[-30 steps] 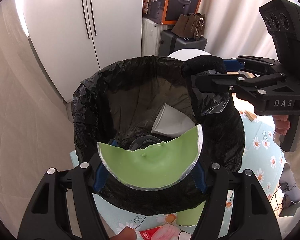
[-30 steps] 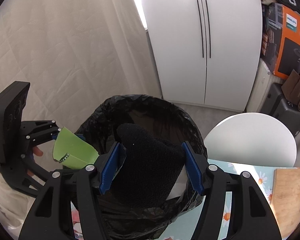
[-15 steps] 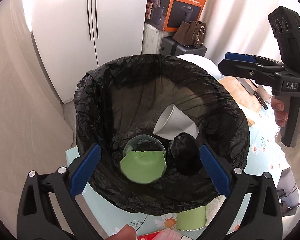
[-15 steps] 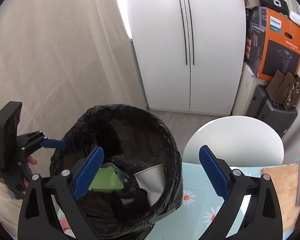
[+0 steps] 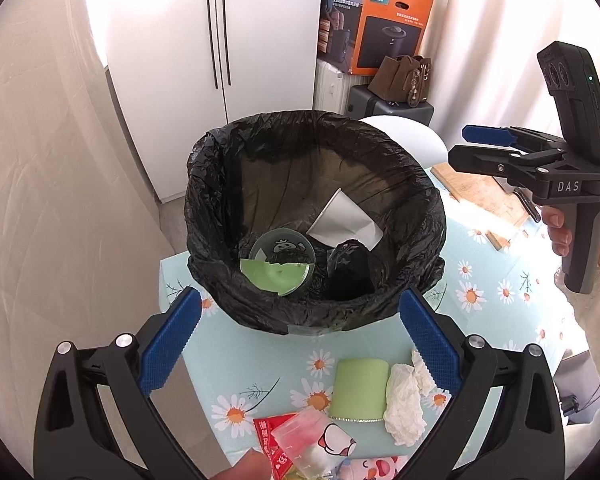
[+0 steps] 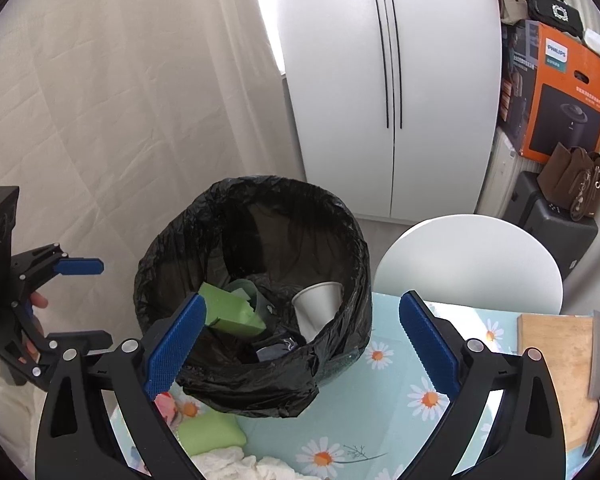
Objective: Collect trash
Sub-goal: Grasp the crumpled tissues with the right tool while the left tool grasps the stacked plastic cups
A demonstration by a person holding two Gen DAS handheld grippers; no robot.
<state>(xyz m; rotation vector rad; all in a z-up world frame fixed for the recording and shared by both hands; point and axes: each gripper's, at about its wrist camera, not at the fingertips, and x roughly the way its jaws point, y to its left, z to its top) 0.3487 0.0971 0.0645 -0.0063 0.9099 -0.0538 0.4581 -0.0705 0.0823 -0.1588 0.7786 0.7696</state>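
On the table nearest you, green cup [image 5: 359, 389], crumpled tissue [image 5: 405, 402] and snack wrappers [image 5: 306, 446] were still uncollected. Your left gripper [image 5: 298, 340] and right gripper [image 6: 300, 346] were both wide apart, empty, touching nothing. Beyond them, the bin bag [image 5: 228, 216] had just taken the green lid piece [image 5: 274, 276] and black wad [image 5: 350, 266] you dropped, beside the white paper cup [image 5: 342, 220]. Two items done; table trash next.
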